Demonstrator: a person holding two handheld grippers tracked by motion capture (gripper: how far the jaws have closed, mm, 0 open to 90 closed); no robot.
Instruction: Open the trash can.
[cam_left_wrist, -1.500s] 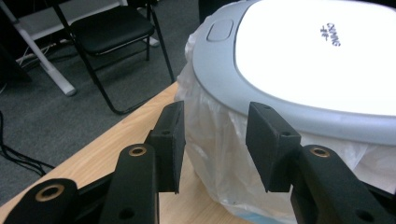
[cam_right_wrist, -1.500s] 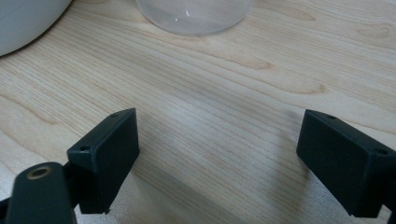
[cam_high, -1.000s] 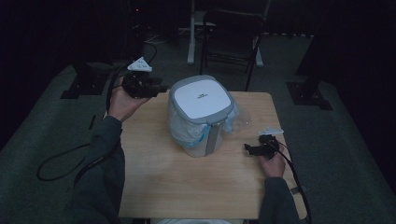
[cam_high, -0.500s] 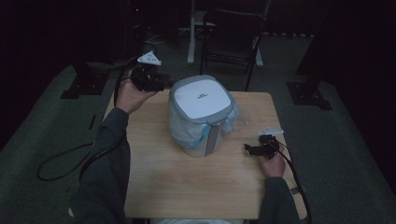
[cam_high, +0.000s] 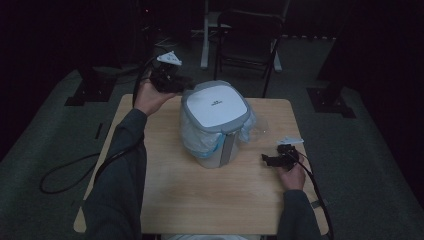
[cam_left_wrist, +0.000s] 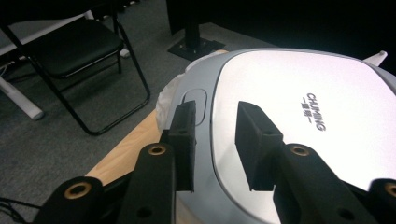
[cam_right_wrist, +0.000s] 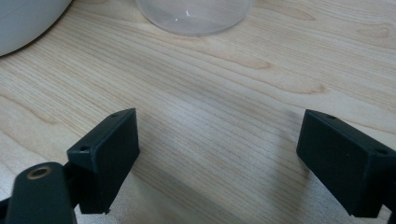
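Now your left gripper (cam_left_wrist: 212, 140), its jaws just narrowing with nothing yet between them, has slid in from the table's far left corner to the lidded bin (cam_high: 215, 122) mid-table, poised over its lid button (cam_left_wrist: 194, 100), while your right gripper (cam_high: 272, 160) rests gaping on the table (cam_high: 165, 200).

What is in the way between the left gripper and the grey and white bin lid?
Nothing visible. The left gripper hangs just over the rim of the grey and white bin lid, near its small oval button. Its jaws have just been closing, with nothing between them.
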